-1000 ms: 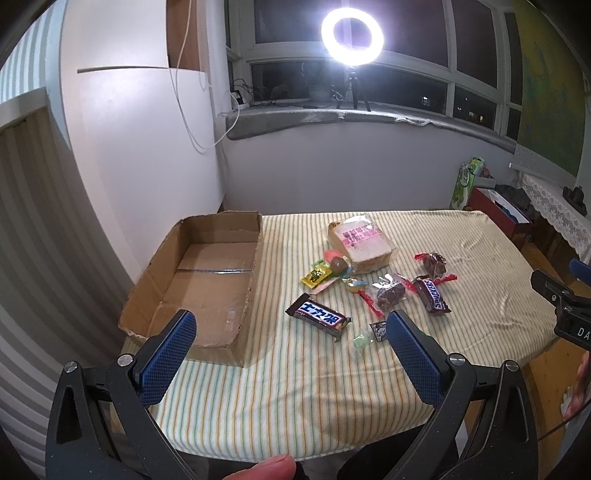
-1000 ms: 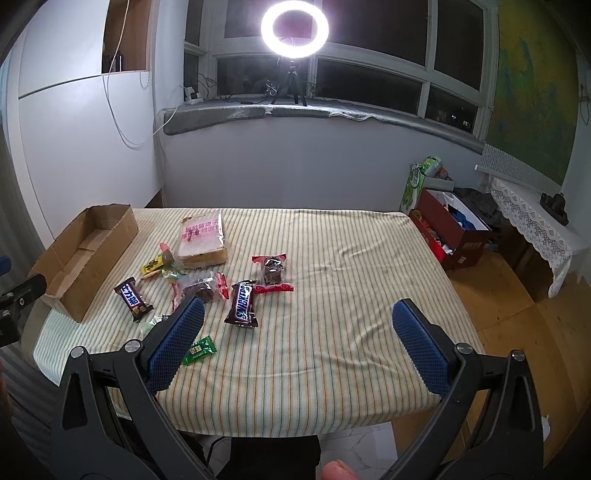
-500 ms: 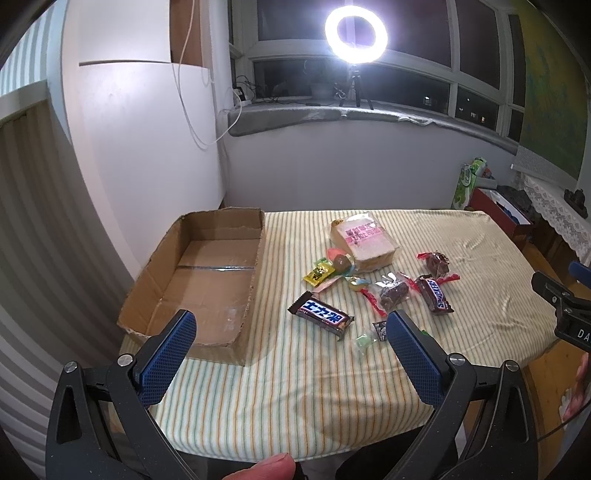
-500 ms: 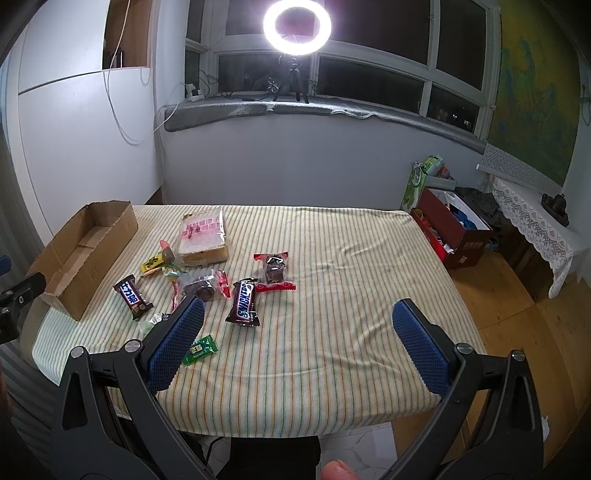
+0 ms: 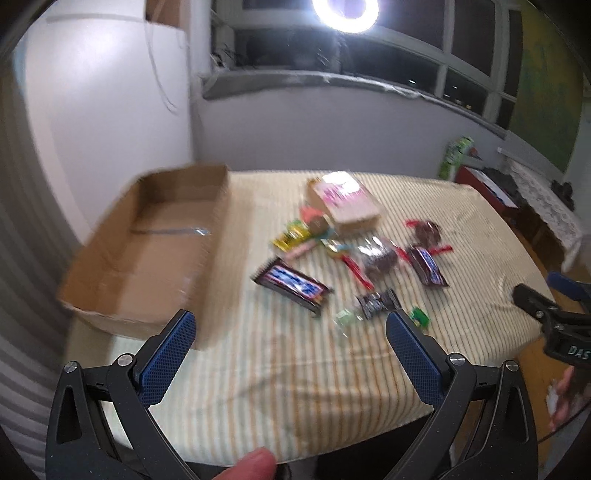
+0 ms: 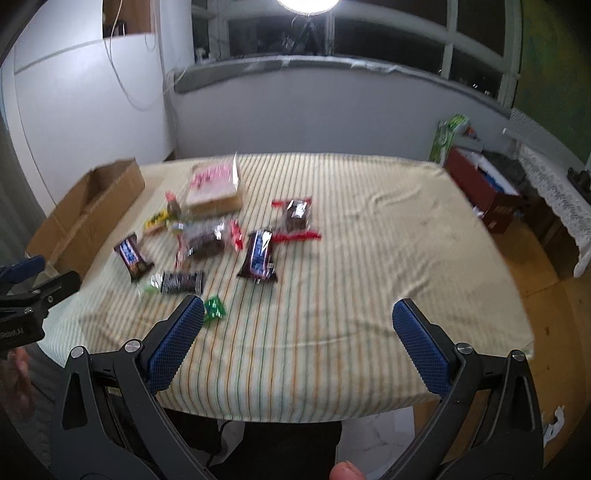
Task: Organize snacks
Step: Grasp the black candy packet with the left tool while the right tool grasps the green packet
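Several wrapped snacks lie in a loose group on the striped tablecloth (image 5: 280,373). Among them are a dark Snickers bar (image 5: 291,282), a second Snickers bar (image 6: 258,254), a pink-labelled bread pack (image 5: 343,199) and a small green candy (image 6: 215,309). An empty cardboard box (image 5: 155,251) sits at the table's left end, also seen as a cardboard box (image 6: 88,210) in the right wrist view. My left gripper (image 5: 290,323) hangs open above the near table edge, in front of the box corner and the snacks. My right gripper (image 6: 297,310) is open over bare cloth, right of the snacks.
A ring light (image 5: 345,11) shines above the window sill behind the table. A red box (image 6: 487,192) and a green package (image 6: 448,136) stand on the floor to the right. A lace-covered side table (image 6: 557,199) stands at far right. A white wall panel (image 5: 110,129) borders the left.
Both grippers have moved forward and down toward the table, so the snacks and box look larger and blurred. Both stay open; nothing on the table has shifted.
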Tool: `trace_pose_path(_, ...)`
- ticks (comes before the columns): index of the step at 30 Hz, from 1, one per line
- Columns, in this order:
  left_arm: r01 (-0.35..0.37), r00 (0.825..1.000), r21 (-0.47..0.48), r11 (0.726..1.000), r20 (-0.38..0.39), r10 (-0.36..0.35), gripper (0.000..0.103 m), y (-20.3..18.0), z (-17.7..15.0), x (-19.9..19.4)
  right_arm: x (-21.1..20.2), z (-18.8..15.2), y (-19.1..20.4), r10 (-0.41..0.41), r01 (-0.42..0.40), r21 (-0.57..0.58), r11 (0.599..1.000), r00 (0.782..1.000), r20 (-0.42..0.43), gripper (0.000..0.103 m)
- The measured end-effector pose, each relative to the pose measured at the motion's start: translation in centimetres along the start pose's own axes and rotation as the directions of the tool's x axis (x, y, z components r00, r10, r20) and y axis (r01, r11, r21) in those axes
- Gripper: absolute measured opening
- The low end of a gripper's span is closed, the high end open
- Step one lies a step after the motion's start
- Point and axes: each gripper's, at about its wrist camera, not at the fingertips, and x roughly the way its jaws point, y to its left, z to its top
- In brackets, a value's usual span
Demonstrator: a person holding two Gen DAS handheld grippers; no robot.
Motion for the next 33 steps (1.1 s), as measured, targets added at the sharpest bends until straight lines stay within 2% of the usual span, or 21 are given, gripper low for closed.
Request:
trace_pose_path(2,0.046,0.998,-0.01,0.999,-0.036,-0.046,0.102,0.2,-0.5,1.5,1.3,-0.5,0.7,0.009,-0.01,-0.015,1.0,1.0,-0.022,0.103)
trace_pose_path(5,0.047,0.997,-0.008,0.999,-0.058,-0.047,0.102,0.2,-0.9,3.3,3.6,-1.4,2.4,0.064,-0.069,-0.063,0.996,0.995,-0.07,0.103)
trace_pose_path(9,0.009,0.998,0.0,1.0,-0.069,-0.009,0.102,0.4,-0.7,5.4,5.4,-2.1,4.2,0.12,-0.125,-0.102,0.987,0.991,-0.059,0.103)
trace_pose_path(15,0.041,0.996,-0.015,0.999,-0.079,-0.042,0.102,1.1,-0.2,7.2,7.0,-2.3,5.5,0.169,-0.175,-0.133,0.976,0.984,-0.051,0.103)
trace_pose_path(17,0.073,0.995,-0.002,0.997,-0.075,-0.073,0.102,0.8,0.0,7.1,7.8,-2.4,6.0,0.188,-0.195,-0.156,0.968,0.98,-0.062,0.092)
trace_pose_path(18,0.089,0.994,0.016,0.996,-0.07,-0.088,0.102,0.5,0.2,7.0,8.4,-2.5,6.4,0.182,-0.192,-0.173,0.966,0.981,-0.07,0.084)
trace_pose_path(19,0.096,0.994,0.037,0.995,-0.063,-0.094,0.101,0.2,0.4,6.8,8.7,-2.7,6.7,0.175,-0.187,-0.192,0.963,0.982,-0.076,0.081)
trace_pose_path(22,0.117,0.993,0.106,0.987,-0.039,-0.113,0.092,-0.5,1.0,6.1,8.9,-2.8,7.0,0.181,-0.191,-0.222,0.956,0.981,-0.062,0.081)
trace_pose_path(26,0.19,0.982,0.195,0.962,-0.046,-0.185,0.092,-1.7,1.1,6.8,9.0,-2.7,6.8,0.208,-0.216,-0.248,0.944,0.976,-0.057,0.078)
trace_pose_path(28,0.224,0.975,0.248,0.942,-0.066,-0.214,0.092,-2.8,1.0,7.4,8.8,-2.8,6.3,0.223,-0.227,-0.261,0.938,0.974,-0.046,0.06)
trace_pose_path(29,0.236,0.972,0.266,0.935,-0.079,-0.222,0.09,-3.3,1.0,7.9,8.7,-2.8,6.0,0.228,-0.231,-0.262,0.937,0.973,-0.044,0.057)
trace_pose_path(31,0.272,0.962,0.287,0.918,-0.113,-0.25,0.075,-4.3,1.0,8.9,8.8,-2.8,5.3,0.242,-0.243,-0.265,0.933,0.97,-0.037,0.045)
trace_pose_path(32,0.287,0.957,0.299,0.91,-0.124,-0.261,0.074,-4.7,1.0,9.4,8.7,-2.8,4.9,0.251,-0.253,-0.26,0.932,0.967,-0.04,0.043)
trace_pose_path(33,0.296,0.955,0.312,0.903,-0.127,-0.269,0.07,-5.0,1.0,9.6,8.6,-2.8,4.7,0.249,-0.251,-0.26,0.932,0.968,-0.041,0.036)
